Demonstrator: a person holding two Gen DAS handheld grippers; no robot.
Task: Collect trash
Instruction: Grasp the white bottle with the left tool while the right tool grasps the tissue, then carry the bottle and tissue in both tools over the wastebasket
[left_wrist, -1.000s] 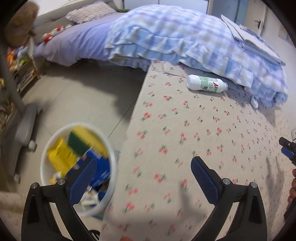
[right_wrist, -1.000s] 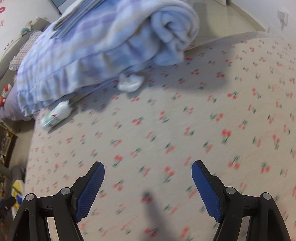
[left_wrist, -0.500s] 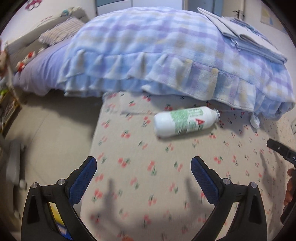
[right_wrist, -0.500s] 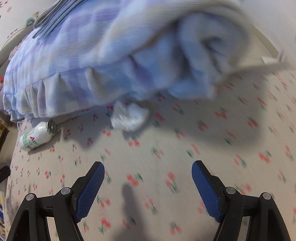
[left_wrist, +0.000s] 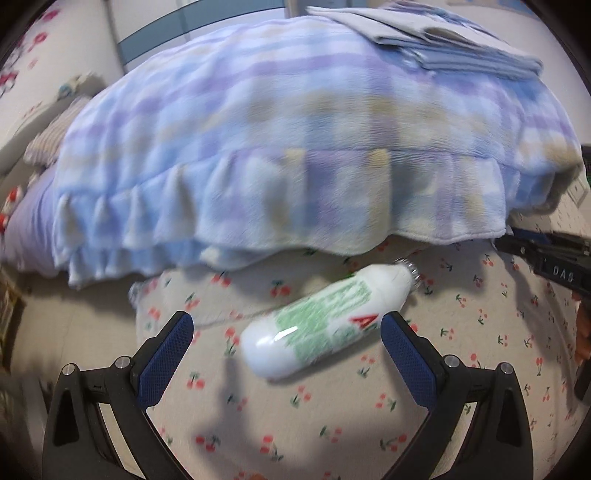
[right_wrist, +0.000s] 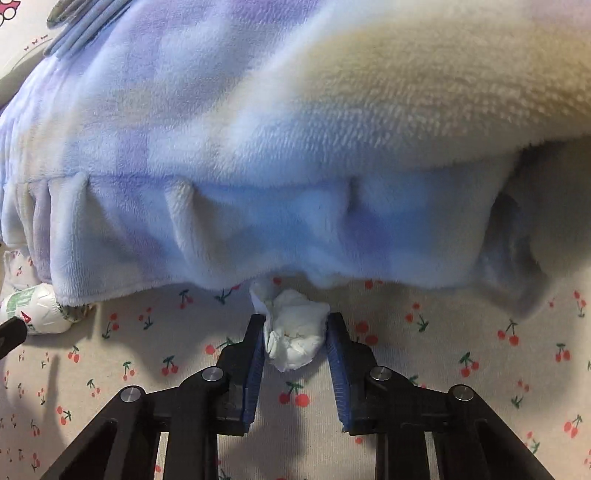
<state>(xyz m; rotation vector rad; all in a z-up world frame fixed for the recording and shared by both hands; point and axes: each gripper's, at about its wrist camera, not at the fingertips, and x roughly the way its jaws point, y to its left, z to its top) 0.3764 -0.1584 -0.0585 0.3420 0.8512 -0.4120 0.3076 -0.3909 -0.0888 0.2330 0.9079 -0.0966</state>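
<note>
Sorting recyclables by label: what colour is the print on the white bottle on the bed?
Green print with a red letter, on the white plastic bottle; clearest in the left wrist view.

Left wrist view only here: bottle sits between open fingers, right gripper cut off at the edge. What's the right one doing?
Observer: The right gripper has just been closing on a crumpled white tissue; both pads press it.
Operator: Where is that tissue?
Observer: On the cherry-print sheet, right at the blanket hem.
Operator: Bottle visible from there?
Observer: Partly. The bottle lies at the far left, its neck end tucked under the blanket.
</note>
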